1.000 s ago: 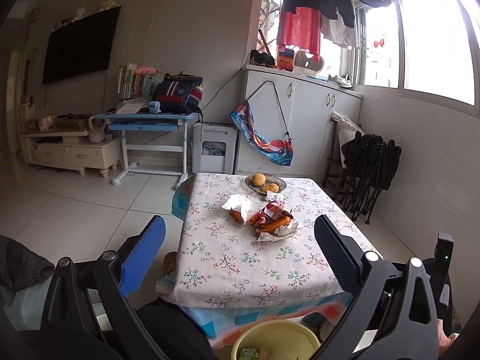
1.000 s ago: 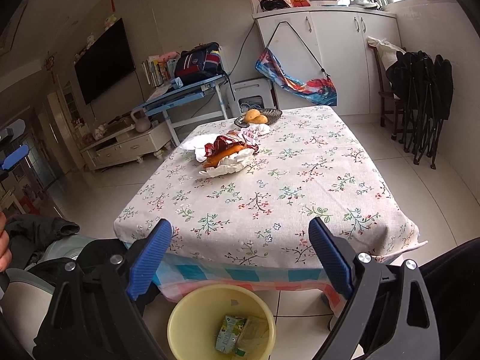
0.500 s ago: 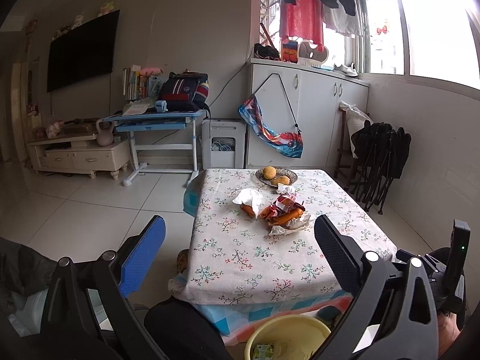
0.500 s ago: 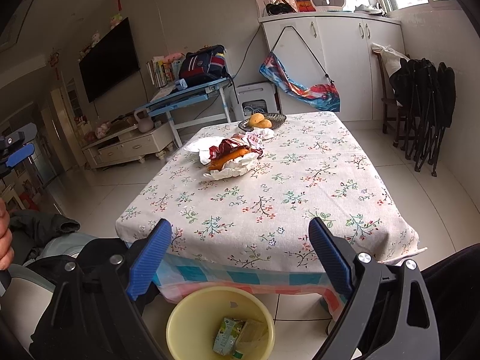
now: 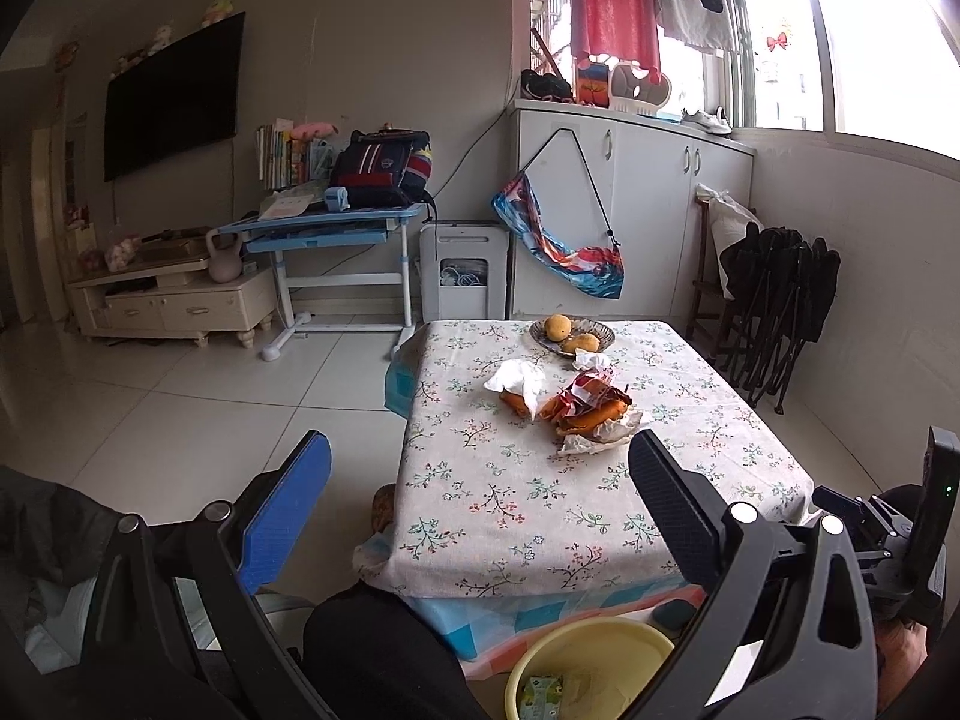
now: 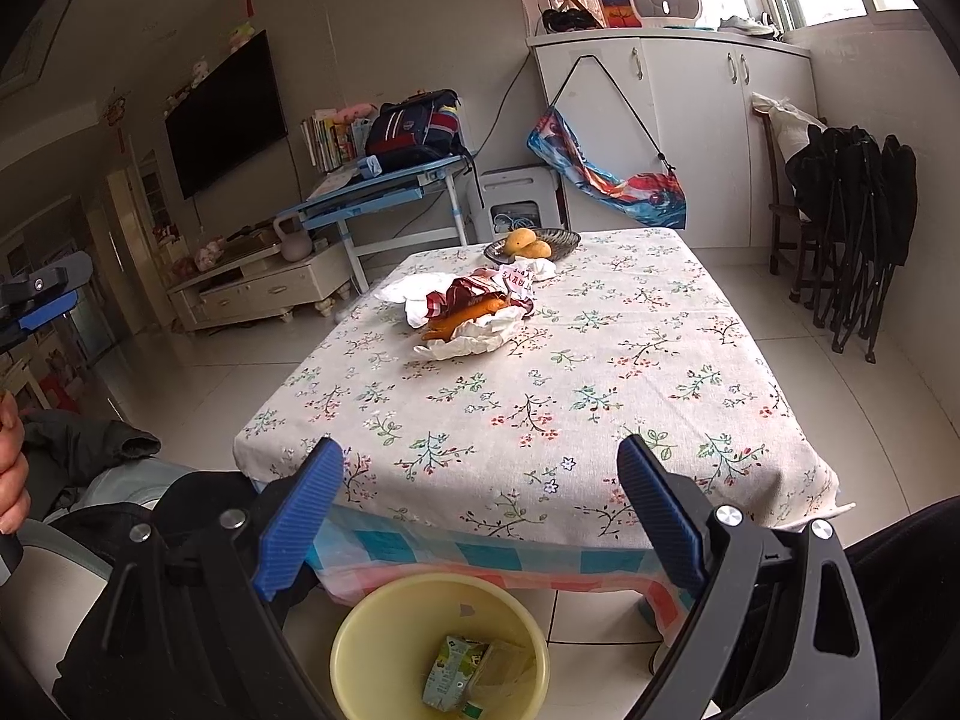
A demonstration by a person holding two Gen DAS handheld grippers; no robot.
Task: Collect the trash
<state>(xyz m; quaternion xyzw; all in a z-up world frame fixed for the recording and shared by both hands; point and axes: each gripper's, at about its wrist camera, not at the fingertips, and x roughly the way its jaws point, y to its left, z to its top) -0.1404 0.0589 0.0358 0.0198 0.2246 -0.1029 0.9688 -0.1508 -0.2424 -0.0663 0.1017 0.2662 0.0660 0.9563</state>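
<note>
Several scraps of trash wait for us in one loose heap at the far middle of the desk: a crumpled white paper with orange peel on it, a torn red-and-white wrapper on top, and a wadded white tissue just beside them on the left. Behind the heap sits a dark dish of yellow fruit, which we judge is not rubbish and should stay put.

Both grippers hang back from the near edge with nothing held: the left gripper has its jaws spread wide, and the right gripper likewise stands released. Below the desk's near edge sits the yellow bin, already holding a small green carton.

Our step, as we read it, is the reach. We would bring the right gripper forward and low over the cloth, straddle the white paper at its near rim, and close on paper and peel together, so the peel rides along. Thin paper crushes easily; a firm bite matters more than care. We should keep clear of the dish, and avoid snagging the floral cloth.
</note>
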